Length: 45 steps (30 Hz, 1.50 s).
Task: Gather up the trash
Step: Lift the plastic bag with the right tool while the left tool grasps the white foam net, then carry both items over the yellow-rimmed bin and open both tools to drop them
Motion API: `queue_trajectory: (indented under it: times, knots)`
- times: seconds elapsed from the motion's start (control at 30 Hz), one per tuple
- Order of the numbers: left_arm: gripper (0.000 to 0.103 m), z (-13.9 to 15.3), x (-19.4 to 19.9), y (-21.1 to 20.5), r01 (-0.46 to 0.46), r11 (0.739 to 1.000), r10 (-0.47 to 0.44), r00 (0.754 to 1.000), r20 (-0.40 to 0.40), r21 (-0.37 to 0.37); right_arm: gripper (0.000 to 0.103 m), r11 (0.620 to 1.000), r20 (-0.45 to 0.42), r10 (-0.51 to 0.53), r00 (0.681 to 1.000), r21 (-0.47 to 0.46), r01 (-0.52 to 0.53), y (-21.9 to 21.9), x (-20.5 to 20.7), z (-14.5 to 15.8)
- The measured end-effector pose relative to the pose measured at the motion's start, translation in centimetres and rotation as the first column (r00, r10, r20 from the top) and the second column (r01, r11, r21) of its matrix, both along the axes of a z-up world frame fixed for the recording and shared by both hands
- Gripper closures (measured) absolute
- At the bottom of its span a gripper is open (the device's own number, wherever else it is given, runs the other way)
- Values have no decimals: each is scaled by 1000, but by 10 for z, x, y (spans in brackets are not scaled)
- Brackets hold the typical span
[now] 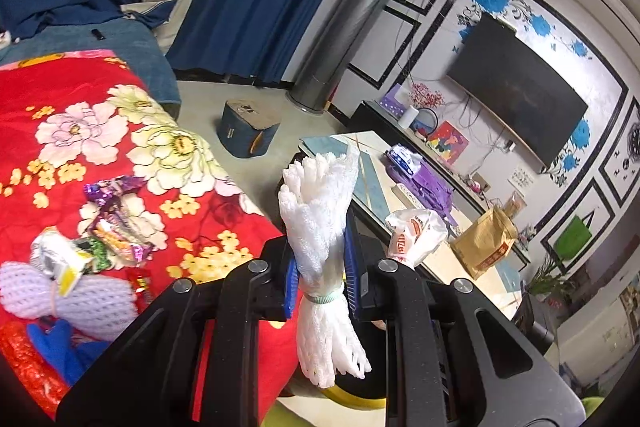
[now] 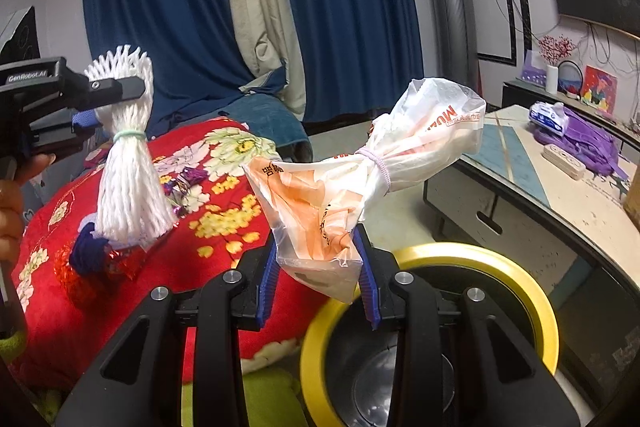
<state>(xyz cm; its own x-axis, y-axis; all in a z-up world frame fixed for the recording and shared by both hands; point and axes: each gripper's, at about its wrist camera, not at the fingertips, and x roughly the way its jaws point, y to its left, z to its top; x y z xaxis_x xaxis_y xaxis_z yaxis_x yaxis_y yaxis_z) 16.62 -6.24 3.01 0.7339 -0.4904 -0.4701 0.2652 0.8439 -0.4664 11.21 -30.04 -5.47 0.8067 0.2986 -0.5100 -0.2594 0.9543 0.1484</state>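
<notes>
My left gripper [image 1: 320, 279] is shut on a white foam net bundle [image 1: 320, 219] tied with a green band; both also show in the right wrist view, the bundle [image 2: 128, 163] hanging from the left gripper [image 2: 120, 87]. My right gripper [image 2: 316, 275] is shut on a tied orange-and-white plastic bag [image 2: 360, 167], held above a yellow-rimmed bin [image 2: 520, 291]. The bag also shows in the left wrist view [image 1: 416, 231]. Candy wrappers [image 1: 116, 223], a purple foam net [image 1: 88, 299] and a red net [image 1: 24, 367] lie on the red floral blanket [image 1: 80, 87].
A low table [image 2: 560, 195] with a purple bag [image 2: 580, 143] and a power strip stands right of the bin. A brown paper bag [image 1: 488, 243] sits on it. A blue box [image 1: 248, 131] stands on the floor. Blue curtains [image 2: 168, 7] hang behind.
</notes>
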Motion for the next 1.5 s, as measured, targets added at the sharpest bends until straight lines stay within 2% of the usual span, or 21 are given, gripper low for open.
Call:
queue_trajectory:
  times: [0.23, 0.4, 0.9, 1.07, 1.13, 1.27, 1.3, 1.4, 1.5]
  knots:
    - [90, -3, 4, -38, 51, 997, -52, 999, 8, 51, 70, 1000, -19, -17, 1000, -22, 17, -23, -15, -10]
    - [90, -8, 6, -65, 87, 994, -88, 996, 11, 71, 70, 999, -67, -23, 997, -46, 20, -36, -25, -31]
    - [90, -37, 19, -130, 194, 974, -191, 981, -35, 115, 68, 998, -201, -54, 978, 6, 56, -59, -38, -79]
    - [90, -48, 27, -141, 224, 969, -217, 973, -76, 101, 62, 997, -221, -70, 973, 20, 77, -63, -37, -86]
    - [89, -52, 28, -143, 233, 968, -226, 970, -88, 90, 48, 995, -233, -89, 968, 25, 97, -66, -36, -89]
    - [60, -57, 30, -145, 250, 966, -243, 964, -106, 67, 43, 990, -240, -122, 963, 34, 134, -73, -37, -91]
    - [53, -58, 30, -144, 254, 965, -247, 963, -110, 61, 38, 989, -236, -130, 963, 37, 143, -75, -37, -91]
    - [38, -59, 30, -142, 257, 965, -251, 961, -116, 44, 34, 982, -225, -161, 961, 58, 178, -82, -38, -89]
    - [30, -60, 31, -137, 244, 970, -239, 963, -124, 23, 32, 977, -214, -184, 959, 63, 201, -87, -39, -87]
